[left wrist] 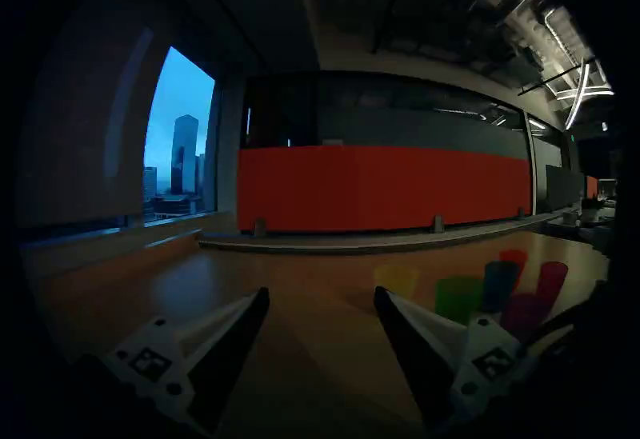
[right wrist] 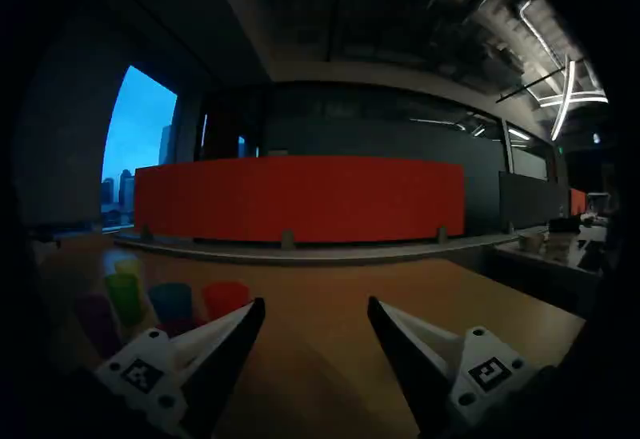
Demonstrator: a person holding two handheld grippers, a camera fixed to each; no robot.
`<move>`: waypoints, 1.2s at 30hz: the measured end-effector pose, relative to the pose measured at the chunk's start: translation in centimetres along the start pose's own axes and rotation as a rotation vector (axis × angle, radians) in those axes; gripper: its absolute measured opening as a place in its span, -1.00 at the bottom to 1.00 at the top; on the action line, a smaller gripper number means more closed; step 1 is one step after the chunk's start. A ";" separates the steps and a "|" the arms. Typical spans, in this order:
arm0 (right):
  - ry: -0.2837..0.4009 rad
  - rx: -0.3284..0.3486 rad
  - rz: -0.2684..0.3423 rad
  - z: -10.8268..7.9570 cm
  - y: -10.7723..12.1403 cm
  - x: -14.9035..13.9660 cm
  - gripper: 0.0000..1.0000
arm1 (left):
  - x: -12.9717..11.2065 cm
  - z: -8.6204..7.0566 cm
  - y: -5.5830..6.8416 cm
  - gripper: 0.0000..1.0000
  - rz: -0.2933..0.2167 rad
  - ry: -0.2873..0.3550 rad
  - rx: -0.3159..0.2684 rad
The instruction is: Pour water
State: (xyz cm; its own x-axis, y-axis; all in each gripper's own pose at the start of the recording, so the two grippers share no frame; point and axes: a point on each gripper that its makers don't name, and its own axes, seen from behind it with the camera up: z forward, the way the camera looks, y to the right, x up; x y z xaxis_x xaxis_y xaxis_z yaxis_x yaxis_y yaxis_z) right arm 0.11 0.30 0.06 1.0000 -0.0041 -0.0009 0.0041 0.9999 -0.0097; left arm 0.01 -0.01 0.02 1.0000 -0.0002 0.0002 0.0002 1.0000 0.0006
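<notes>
Several coloured plastic cups stand together on the wooden table (left wrist: 320, 319). In the left gripper view they sit at the right: a yellow cup (left wrist: 396, 279), a green cup (left wrist: 458, 297), a blue cup (left wrist: 499, 283) and a red cup (left wrist: 550, 279). My left gripper (left wrist: 322, 299) is open, empty, low over the table and left of them. In the right gripper view the same cluster is at the left: a green cup (right wrist: 124, 297), a blue cup (right wrist: 171, 301), a red cup (right wrist: 225, 297). My right gripper (right wrist: 316, 305) is open and empty, to their right.
A red partition panel (right wrist: 300, 197) runs along the far edge of the table. A window (left wrist: 180, 147) with a dusk city view is at the left. Another desk (right wrist: 560, 247) with small items stands at the far right. The room is dim.
</notes>
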 end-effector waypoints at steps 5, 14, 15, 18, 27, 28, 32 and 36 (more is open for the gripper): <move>-0.001 -0.003 -0.017 0.0 0.4 0.3 0.99 | -0.1 0.2 0.0 0.95 -0.005 -0.005 0.006; 0.007 0.018 -0.008 0.1 0.4 3.8 0.99 | 2.6 0.9 1.1 0.95 0.003 -0.009 -0.038; 0.005 0.019 -0.006 0.1 0.5 4.2 0.99 | 2.9 1.0 1.2 0.95 0.002 -0.011 -0.043; 0.002 0.018 -0.004 0.4 0.5 5.5 0.99 | 4.2 1.3 1.7 0.95 -0.006 -0.019 -0.066; -0.022 0.050 -0.006 1.0 -0.5 9.6 0.99 | 9.4 2.1 2.6 0.95 -0.054 -0.024 -0.134; -0.028 0.055 -0.007 1.1 -0.7 10.1 0.99 | 10.1 2.2 2.5 0.95 -0.058 -0.023 -0.136; -0.041 0.073 -0.006 1.3 -1.3 12.2 0.99 | 12.7 2.5 2.6 0.95 -0.069 -0.018 -0.153; -0.043 0.084 -0.004 1.5 -1.8 14.2 0.99 | 15.1 2.7 2.9 0.95 -0.062 -0.018 -0.174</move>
State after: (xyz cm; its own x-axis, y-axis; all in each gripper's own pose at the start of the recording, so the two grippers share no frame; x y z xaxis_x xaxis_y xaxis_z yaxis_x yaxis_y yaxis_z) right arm 14.35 -1.49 1.60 0.9991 -0.0094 0.0420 0.0063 0.9972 0.0747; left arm 15.11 2.85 2.69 0.9979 -0.0608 0.0234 0.0639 0.9831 -0.1714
